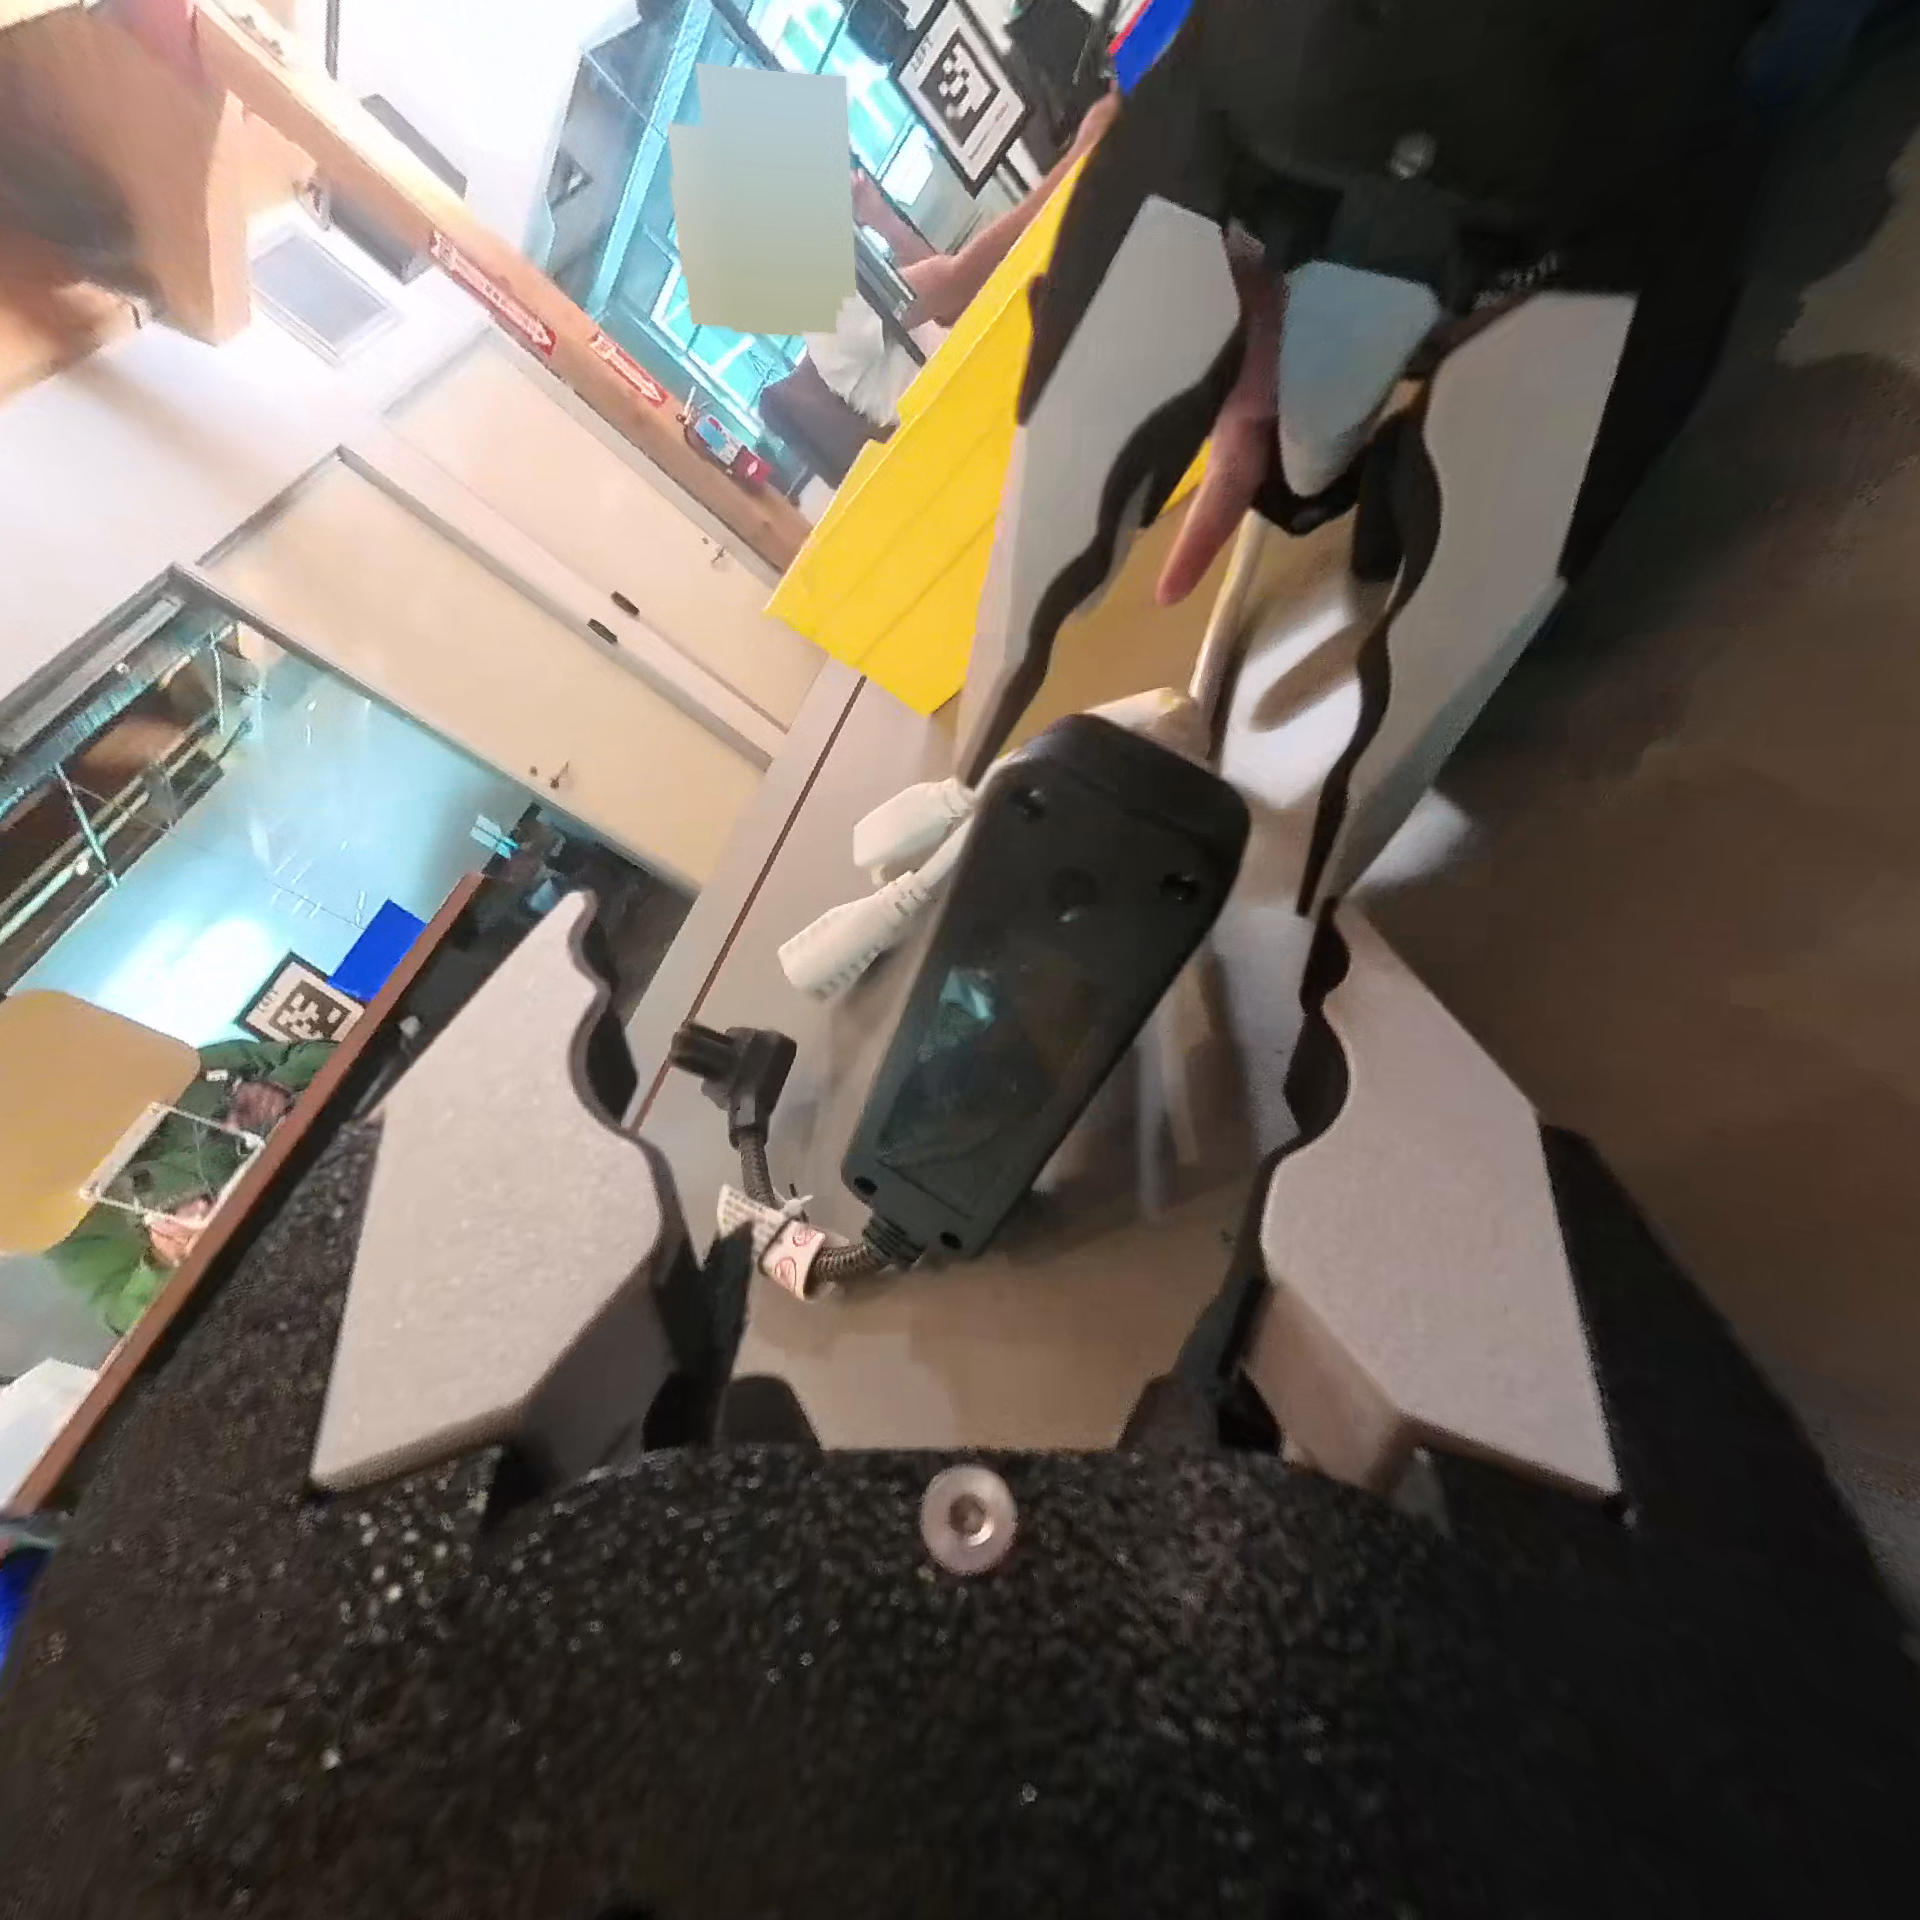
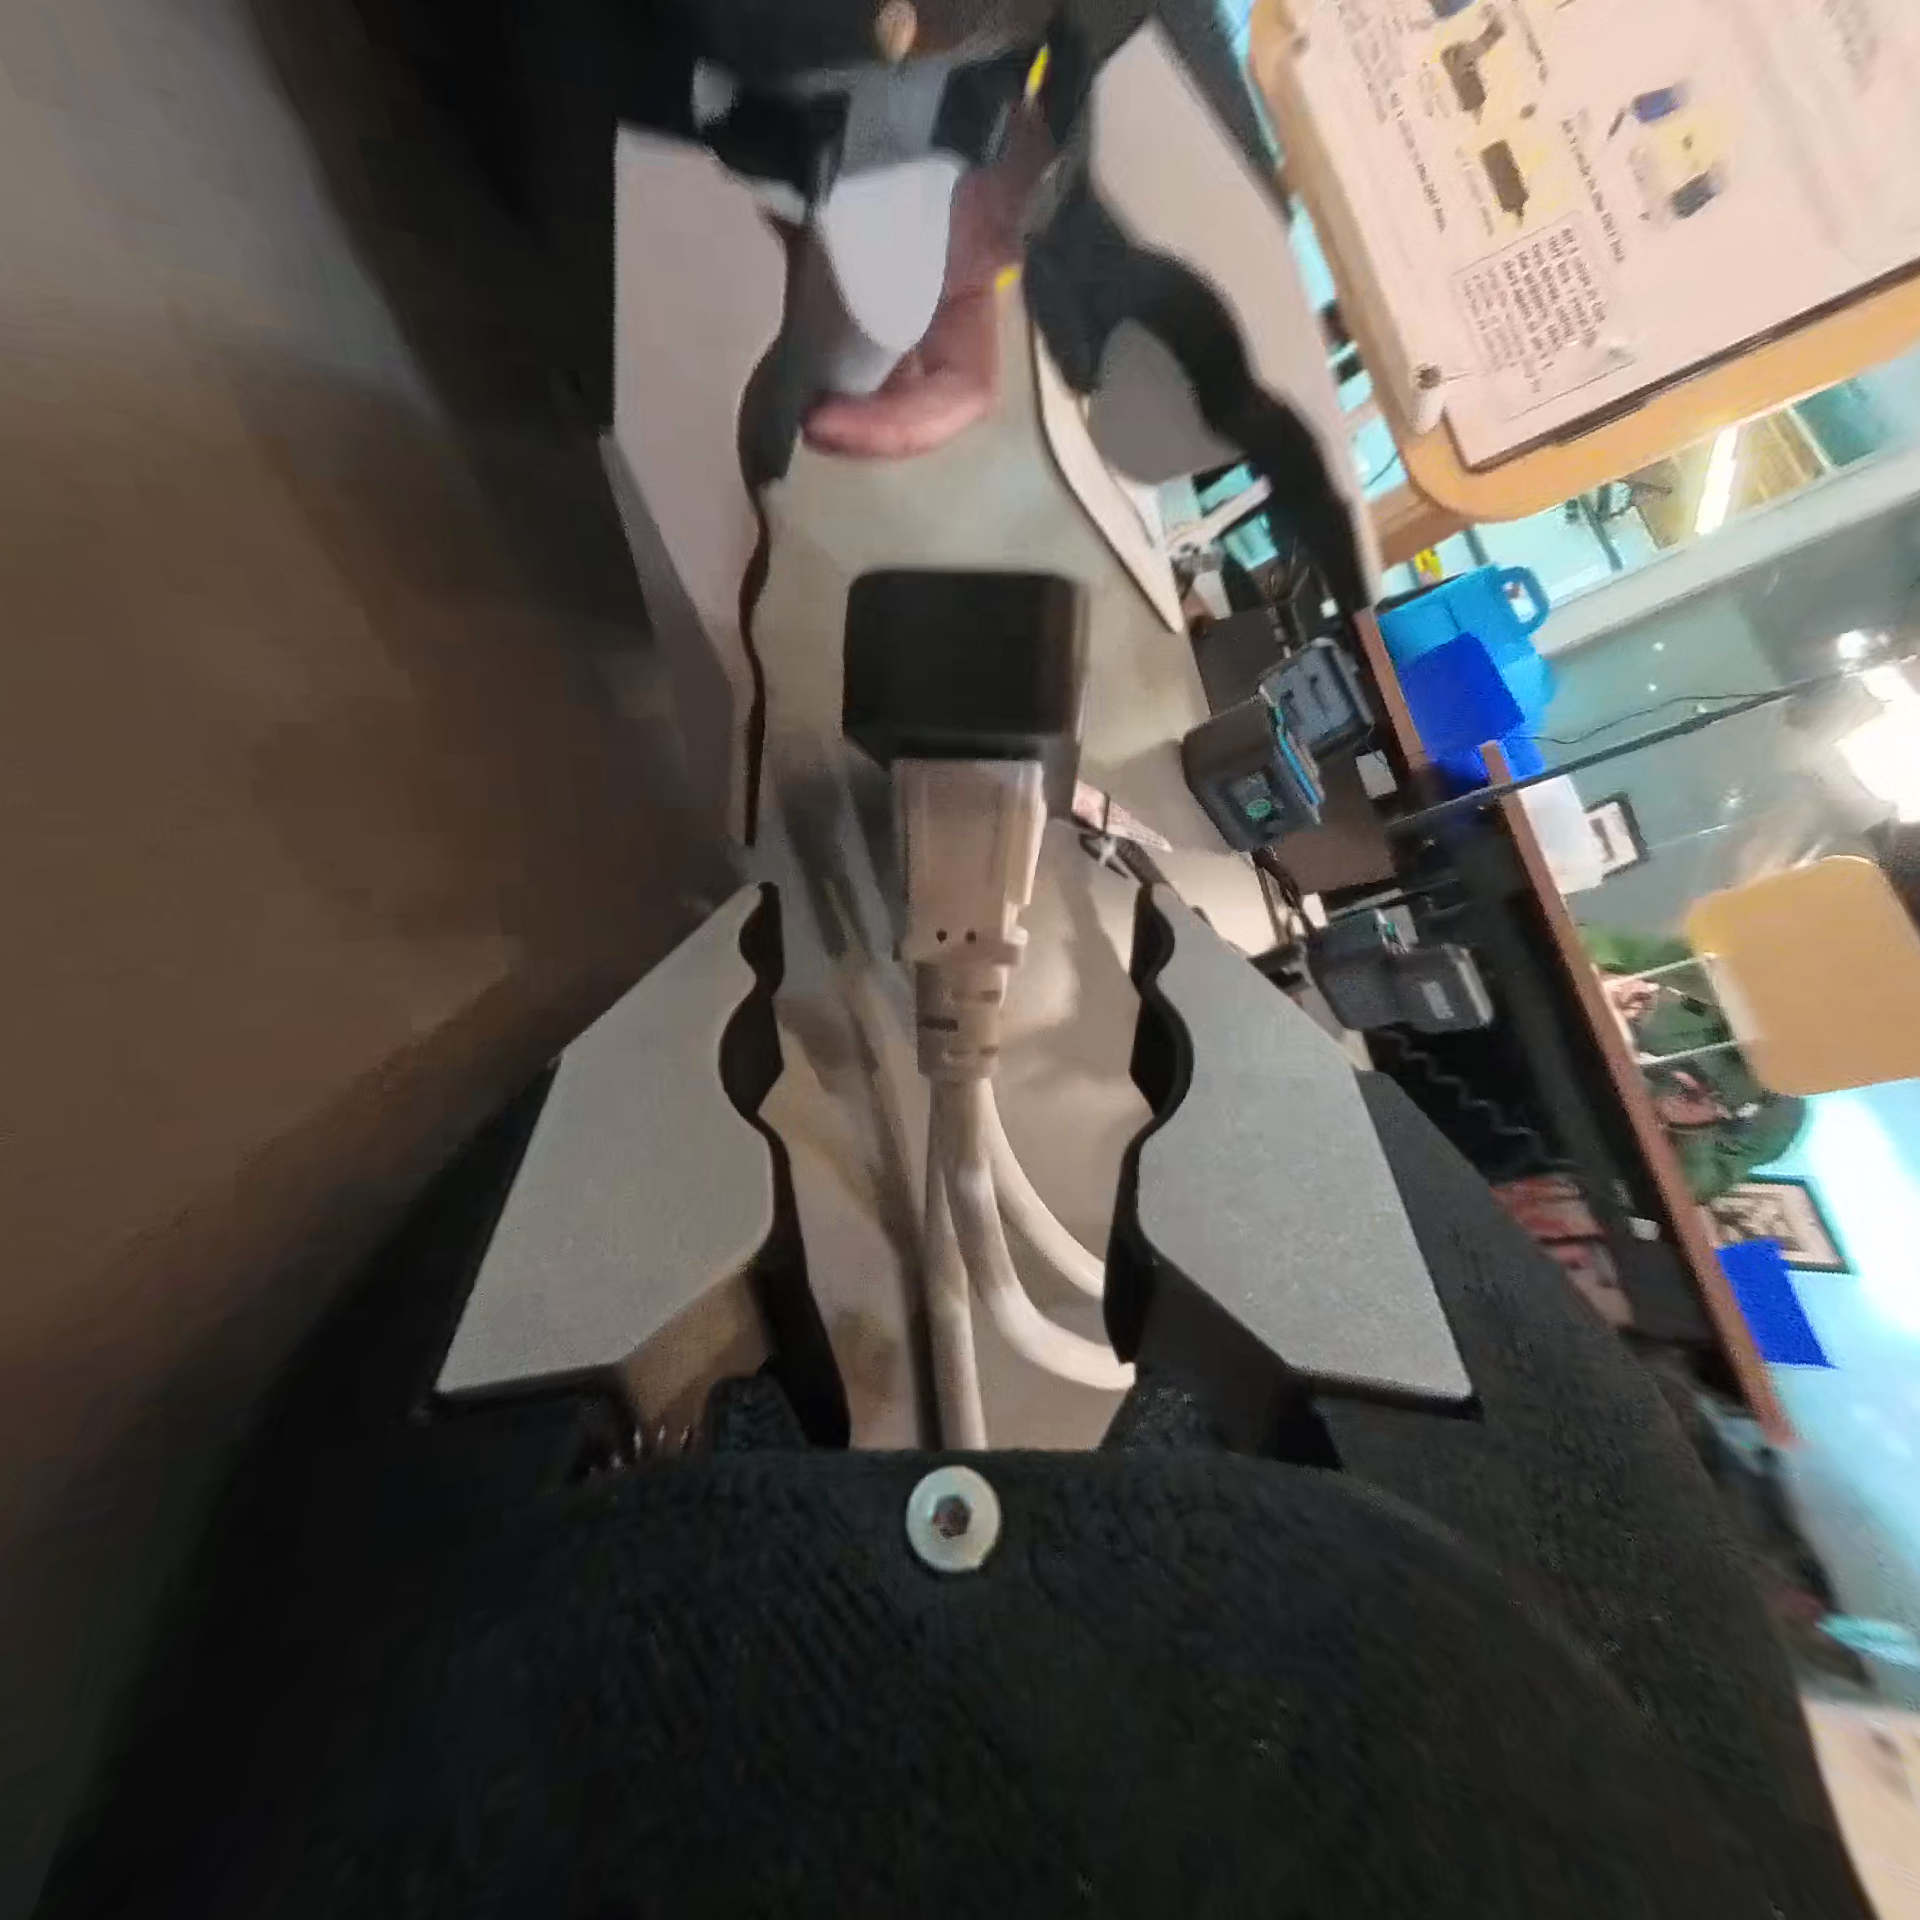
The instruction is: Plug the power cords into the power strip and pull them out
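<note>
Grey tabletop [image 2: 1101, 935] carries the black power strip [image 2: 961, 665], a white plug [image 2: 966, 862] seated in its near end. Right gripper [image 2: 951, 977] fingers spread, empty; left gripper [image 1: 956, 997] likewise spread. Best pinch the plug body, then pull straight.

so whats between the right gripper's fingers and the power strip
In the right wrist view, white plugs and their cords run from the open right gripper into the black power strip.
</note>
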Motion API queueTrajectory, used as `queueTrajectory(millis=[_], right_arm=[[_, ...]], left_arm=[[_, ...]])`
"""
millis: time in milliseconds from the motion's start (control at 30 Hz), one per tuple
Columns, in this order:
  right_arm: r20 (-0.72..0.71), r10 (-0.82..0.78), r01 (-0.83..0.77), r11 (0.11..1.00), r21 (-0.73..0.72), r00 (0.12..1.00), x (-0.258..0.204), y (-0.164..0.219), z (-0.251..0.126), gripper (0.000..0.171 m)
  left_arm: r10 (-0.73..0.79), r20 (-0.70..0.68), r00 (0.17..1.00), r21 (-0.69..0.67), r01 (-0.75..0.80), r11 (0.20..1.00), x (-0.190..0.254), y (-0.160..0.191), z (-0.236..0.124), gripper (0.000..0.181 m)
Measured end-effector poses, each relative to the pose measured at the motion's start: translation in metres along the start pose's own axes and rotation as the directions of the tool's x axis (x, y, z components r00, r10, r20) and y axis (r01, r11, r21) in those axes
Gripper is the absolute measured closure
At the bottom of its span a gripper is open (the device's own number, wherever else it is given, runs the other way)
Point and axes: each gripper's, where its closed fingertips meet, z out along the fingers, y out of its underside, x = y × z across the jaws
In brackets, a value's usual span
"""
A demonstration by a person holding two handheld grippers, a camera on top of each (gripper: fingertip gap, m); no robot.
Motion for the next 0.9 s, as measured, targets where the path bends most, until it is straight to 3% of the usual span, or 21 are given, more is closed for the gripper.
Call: queueTrajectory(millis=[300,467,567,900], right_arm=[[0.023,0.113,-0.113,0.994,0.0,0.993,-0.002,0.0,-0.004,0.106],[0.005,0.226,-0.226,0.974,0.022,0.974,0.009,-0.006,-0.009,0.108],[0.012,0.306,-0.306,0.95,0.065,0.952,0.015,-0.012,-0.013,0.123],[0.068,0.279,-0.278,0.96,-0.024,0.958,0.003,-0.001,-0.009,0.132]], left_arm=[[0.076,-0.046,0.996,0.049,-0.073,0.996,0.011,-0.008,0.002,0.068],[0.053,-0.105,0.993,0.121,-0.041,0.992,0.017,-0.018,-0.005,0.109],[0.059,-0.132,0.989,0.116,-0.044,0.992,0.022,-0.017,-0.004,0.114],[0.127,-0.127,0.984,0.091,-0.116,0.989,0.028,-0.012,-0.001,0.124]])
